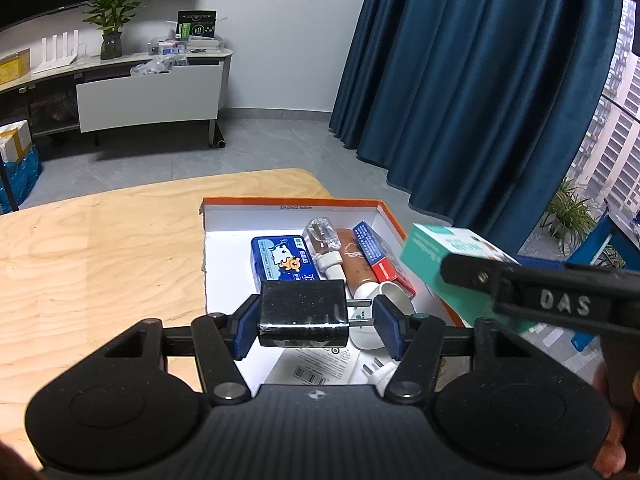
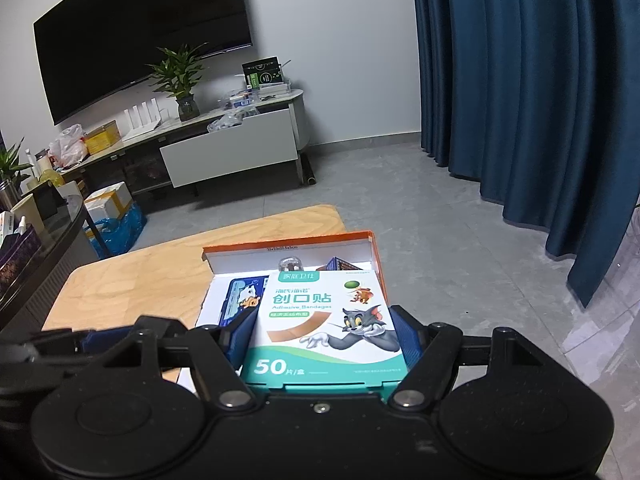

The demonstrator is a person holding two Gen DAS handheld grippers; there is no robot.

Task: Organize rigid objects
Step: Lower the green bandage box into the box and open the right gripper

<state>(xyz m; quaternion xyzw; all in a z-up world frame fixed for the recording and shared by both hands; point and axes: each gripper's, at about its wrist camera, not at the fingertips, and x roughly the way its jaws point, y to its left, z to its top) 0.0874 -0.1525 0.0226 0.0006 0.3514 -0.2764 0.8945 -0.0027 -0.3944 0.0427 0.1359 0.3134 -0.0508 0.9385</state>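
Left gripper [image 1: 316,322]: clamped on a glossy black plug adapter [image 1: 302,312], its prongs pointing right, low centre of frame.
Right gripper [image 2: 324,338]: clamped on a teal-and-white cardboard bandage box [image 2: 326,320], mid-frame.
Orange-rimmed white cardboard box [image 1: 288,202]: beneath both, on the pale wooden table [image 1: 100,256].
Inside: blue tin [image 1: 282,258], clear bottle [image 1: 322,242], brown tube [image 1: 358,264].

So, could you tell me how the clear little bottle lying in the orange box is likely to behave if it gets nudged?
The clear bottle lies on its side and looks rounded, so it would probably roll. The brown tube lies close beside it and may stop it on that side. It looks like hard, glossy plastic or glass, so likely stiff and somewhat slippery.
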